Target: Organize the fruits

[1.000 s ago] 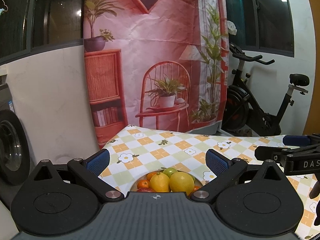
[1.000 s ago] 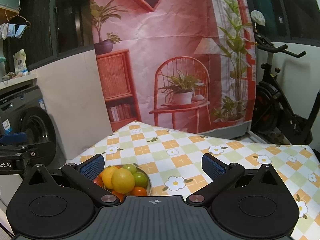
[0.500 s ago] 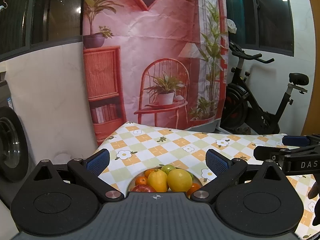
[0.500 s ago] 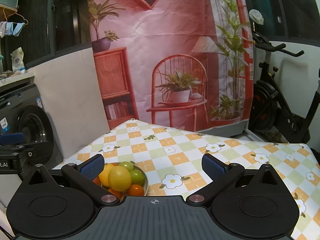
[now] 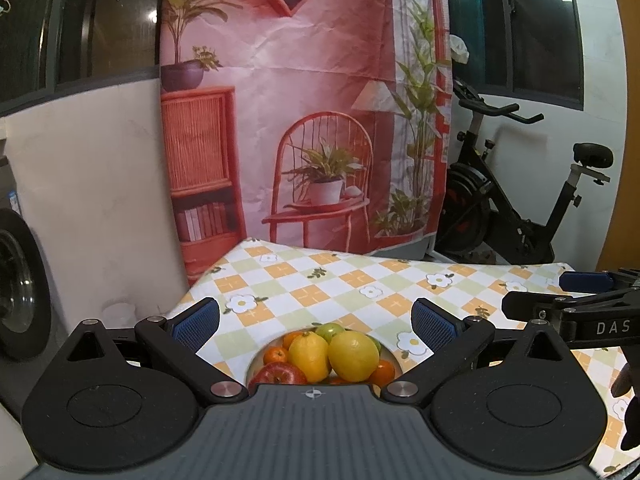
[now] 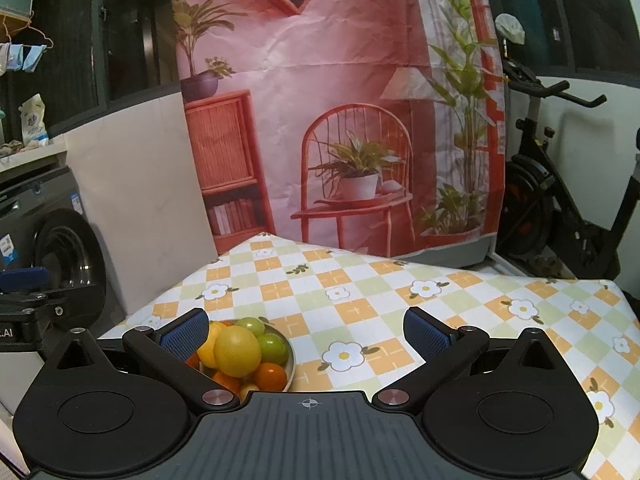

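Observation:
A bowl (image 6: pixel 291 360) piled with fruit sits on the checked tablecloth near the table's near-left corner. In the left wrist view I see two lemons (image 5: pixel 353 355), a red apple (image 5: pixel 278 374), small oranges (image 5: pixel 275 356) and a green fruit (image 5: pixel 329 330). My left gripper (image 5: pixel 315 322) hangs open just behind and above the bowl, nothing between its fingers. My right gripper (image 6: pixel 307 332) is open too, to the right of the bowl, with a large lemon (image 6: pixel 237 351) and green fruits (image 6: pixel 273 348) beside its left finger. The right gripper's side (image 5: pixel 576 306) shows at the left view's right edge.
The flowered check tablecloth (image 6: pixel 400 292) stretches back and right. Behind it hangs a pink printed backdrop (image 5: pixel 304 100). An exercise bike (image 5: pixel 512 208) stands at the right, a washing machine (image 6: pixel 56 240) at the left beyond the table edge.
Both views have tipped down a little: the bowl of fruit sits higher in frame and more of it shows, including the red apple. Both grippers stay open.

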Demonstrator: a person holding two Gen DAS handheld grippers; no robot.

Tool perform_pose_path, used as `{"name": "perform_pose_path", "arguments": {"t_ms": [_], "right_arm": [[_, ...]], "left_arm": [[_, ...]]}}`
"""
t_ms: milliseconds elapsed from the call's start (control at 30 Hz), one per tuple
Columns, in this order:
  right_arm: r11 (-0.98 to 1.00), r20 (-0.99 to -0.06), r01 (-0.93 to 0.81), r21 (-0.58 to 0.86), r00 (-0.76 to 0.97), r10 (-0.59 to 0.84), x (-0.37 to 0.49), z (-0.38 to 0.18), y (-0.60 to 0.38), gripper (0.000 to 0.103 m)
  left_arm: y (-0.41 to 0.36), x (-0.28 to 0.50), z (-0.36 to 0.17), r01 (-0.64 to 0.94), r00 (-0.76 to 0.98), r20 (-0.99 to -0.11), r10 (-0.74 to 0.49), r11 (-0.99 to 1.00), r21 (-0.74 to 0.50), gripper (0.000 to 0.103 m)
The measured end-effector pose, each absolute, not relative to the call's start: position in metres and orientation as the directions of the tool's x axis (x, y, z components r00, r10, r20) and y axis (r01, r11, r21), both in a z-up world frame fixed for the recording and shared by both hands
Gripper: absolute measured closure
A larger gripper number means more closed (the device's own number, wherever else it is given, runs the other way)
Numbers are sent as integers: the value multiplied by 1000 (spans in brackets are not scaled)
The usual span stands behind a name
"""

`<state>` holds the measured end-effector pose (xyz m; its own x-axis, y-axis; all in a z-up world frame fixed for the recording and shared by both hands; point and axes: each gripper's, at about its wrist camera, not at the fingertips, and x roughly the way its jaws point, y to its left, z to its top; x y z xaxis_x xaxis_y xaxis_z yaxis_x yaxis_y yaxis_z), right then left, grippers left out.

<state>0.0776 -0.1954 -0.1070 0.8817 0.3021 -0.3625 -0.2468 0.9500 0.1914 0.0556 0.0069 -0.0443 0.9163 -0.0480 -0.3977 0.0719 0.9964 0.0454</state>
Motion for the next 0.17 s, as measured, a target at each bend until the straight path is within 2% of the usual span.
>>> {"name": "perform_pose_path", "arguments": {"t_ms": [167], "right_arm": [[949, -377, -242, 201, 875, 303, 81, -115, -195, 0]], "left_arm": [[6, 61, -51, 74, 909, -414, -51, 996, 40, 0]]}}
